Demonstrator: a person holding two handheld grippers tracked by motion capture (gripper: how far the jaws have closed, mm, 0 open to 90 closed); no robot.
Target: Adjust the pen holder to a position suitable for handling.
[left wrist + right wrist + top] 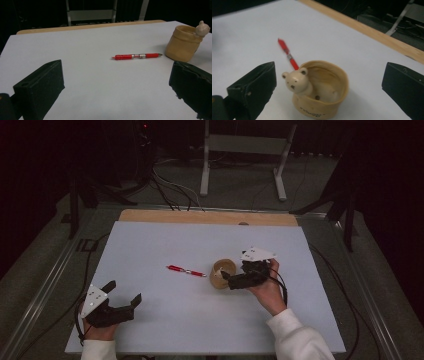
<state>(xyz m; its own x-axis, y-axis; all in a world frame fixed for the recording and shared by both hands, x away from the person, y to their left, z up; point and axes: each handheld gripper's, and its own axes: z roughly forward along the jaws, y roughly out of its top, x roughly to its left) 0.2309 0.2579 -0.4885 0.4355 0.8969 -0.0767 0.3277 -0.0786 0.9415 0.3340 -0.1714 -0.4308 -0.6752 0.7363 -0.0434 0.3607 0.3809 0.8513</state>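
A red pen (186, 270) lies flat near the middle of the pale table (165, 325). Just right of it stands a tan ceramic cup (222, 273) with a small bear figure (297, 81) on its rim. My right gripper (235, 272) is held right beside the cup, open. In the right gripper view the cup (322, 100) stands between and just ahead of the wide-apart jaws, touching neither, with the pen (288, 56) beyond it. My left gripper (124, 292) rests open at the table's front left, empty. From there the pen (136, 56) and cup (182, 43) lie ahead.
A wooden strip (207, 216) runs along the table's far edge. Beyond it stands a white metal frame (245, 150) on the floor, with cables (172, 190). Dark stands (345, 205) flank the table. Gripper cables trail off both sides.
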